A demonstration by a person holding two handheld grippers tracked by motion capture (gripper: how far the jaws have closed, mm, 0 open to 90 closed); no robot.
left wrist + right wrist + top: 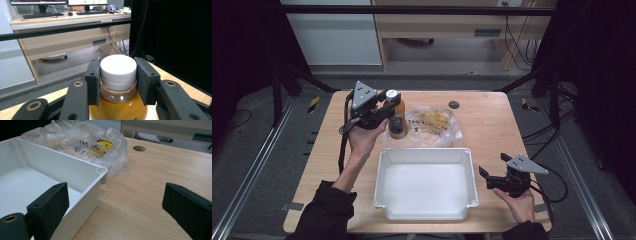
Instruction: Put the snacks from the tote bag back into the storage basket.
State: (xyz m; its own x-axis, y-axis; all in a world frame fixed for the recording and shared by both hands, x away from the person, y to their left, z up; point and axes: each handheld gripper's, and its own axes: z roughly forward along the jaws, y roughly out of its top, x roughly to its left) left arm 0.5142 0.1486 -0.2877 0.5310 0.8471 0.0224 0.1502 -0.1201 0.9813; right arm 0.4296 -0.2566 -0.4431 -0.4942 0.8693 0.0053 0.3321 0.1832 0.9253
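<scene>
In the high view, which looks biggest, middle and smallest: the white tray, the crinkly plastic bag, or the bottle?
1. White tray, biggest.
2. Plastic bag, clearly smaller.
3. Bottle of amber liquid, smallest, gripped at its white cap by the left tongs.

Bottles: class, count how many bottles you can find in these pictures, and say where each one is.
1. The bottle, white-capped with amber liquid, is clamped at its neck by the left gripper, beside the plastic bag behind the white tray. The crumpled bag may hide more.

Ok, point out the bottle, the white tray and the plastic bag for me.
bottle [118, 68]: left gripper view, on its white cap.
tray [424, 155]: high view, on its far rim.
bag [75, 135]: right gripper view, on its crinkled top.
</scene>
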